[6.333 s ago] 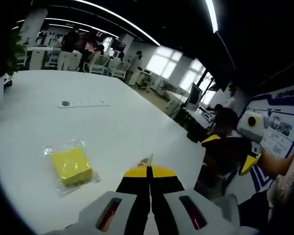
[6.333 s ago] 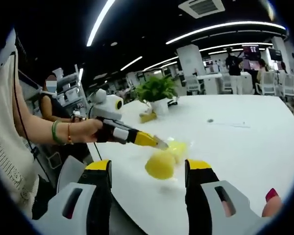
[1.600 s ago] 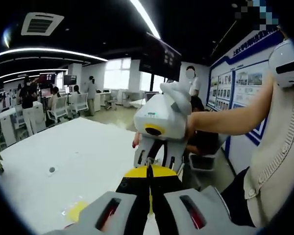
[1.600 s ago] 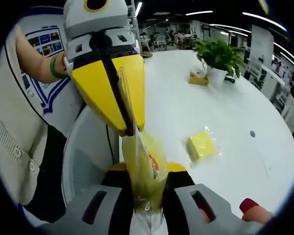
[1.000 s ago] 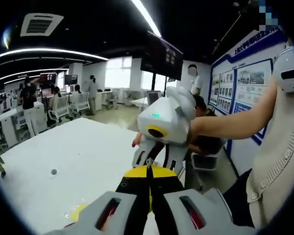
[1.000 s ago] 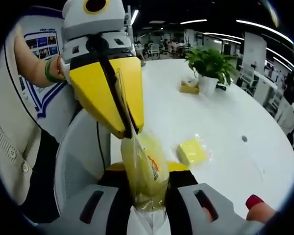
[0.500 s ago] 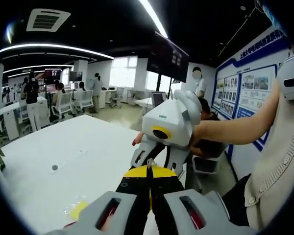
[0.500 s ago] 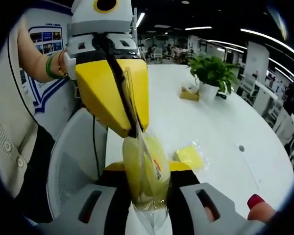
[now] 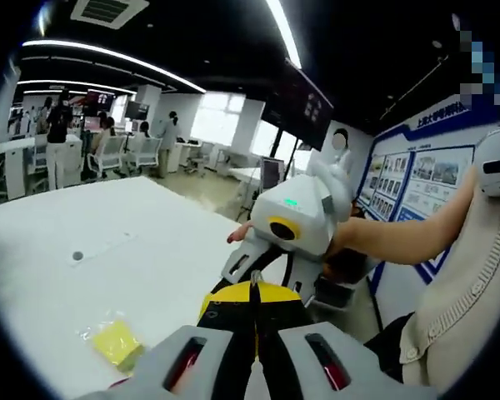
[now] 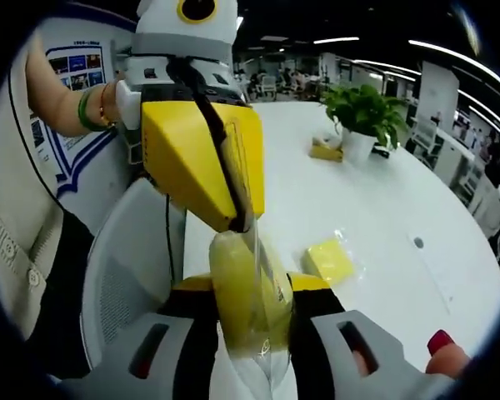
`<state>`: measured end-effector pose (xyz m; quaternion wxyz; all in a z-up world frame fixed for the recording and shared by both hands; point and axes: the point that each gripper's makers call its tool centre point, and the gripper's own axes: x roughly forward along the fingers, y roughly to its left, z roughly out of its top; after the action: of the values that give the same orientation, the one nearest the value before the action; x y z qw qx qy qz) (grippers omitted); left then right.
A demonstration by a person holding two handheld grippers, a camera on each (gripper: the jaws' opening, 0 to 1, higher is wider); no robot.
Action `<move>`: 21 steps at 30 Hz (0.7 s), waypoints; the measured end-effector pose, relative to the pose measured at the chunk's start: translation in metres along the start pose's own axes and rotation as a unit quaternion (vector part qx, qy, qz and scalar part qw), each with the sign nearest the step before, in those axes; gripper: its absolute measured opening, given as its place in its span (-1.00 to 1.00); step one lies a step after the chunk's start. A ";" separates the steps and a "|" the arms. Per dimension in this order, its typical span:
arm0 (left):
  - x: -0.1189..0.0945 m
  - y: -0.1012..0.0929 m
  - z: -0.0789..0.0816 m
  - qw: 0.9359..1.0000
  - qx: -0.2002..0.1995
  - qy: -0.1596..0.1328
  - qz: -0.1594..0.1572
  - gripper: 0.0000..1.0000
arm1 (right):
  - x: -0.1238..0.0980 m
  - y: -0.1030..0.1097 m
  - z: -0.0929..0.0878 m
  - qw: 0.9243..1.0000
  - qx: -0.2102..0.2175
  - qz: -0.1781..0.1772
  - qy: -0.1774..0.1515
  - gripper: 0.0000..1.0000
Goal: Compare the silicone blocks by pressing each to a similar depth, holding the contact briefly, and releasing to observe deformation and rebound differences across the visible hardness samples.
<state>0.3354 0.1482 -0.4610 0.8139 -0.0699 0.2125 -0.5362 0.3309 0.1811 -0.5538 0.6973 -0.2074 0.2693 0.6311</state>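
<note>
A yellow silicone block in a clear plastic bag is held in the air, with my right gripper shut on it from below. My left gripper comes down from the upper left, its yellow jaws shut on the bag's top edge. In the left gripper view my own left gripper is shut, with the right gripper facing it close ahead. A second bagged yellow block lies flat on the white table, also seen as the block at lower left.
A potted plant and a small yellow box stand at the table's far side. A white mesh chair sits at the near table edge. The person's sleeve is at right. People and chairs are far behind.
Since 6.3 s ago my right gripper has shut on the bagged block and it is off the table. Over the last second both holds stay; the left gripper shifted slightly right.
</note>
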 end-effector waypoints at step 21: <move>0.013 0.012 -0.019 0.999 -0.048 0.006 0.013 -1.00 | -0.022 -0.005 -0.010 0.992 0.077 -0.070 -0.077 0.24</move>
<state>0.3419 0.1439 -0.4853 0.8153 -0.1025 0.2438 -0.5151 0.3339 0.1574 -0.5475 0.7721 -0.1225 0.2479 0.5722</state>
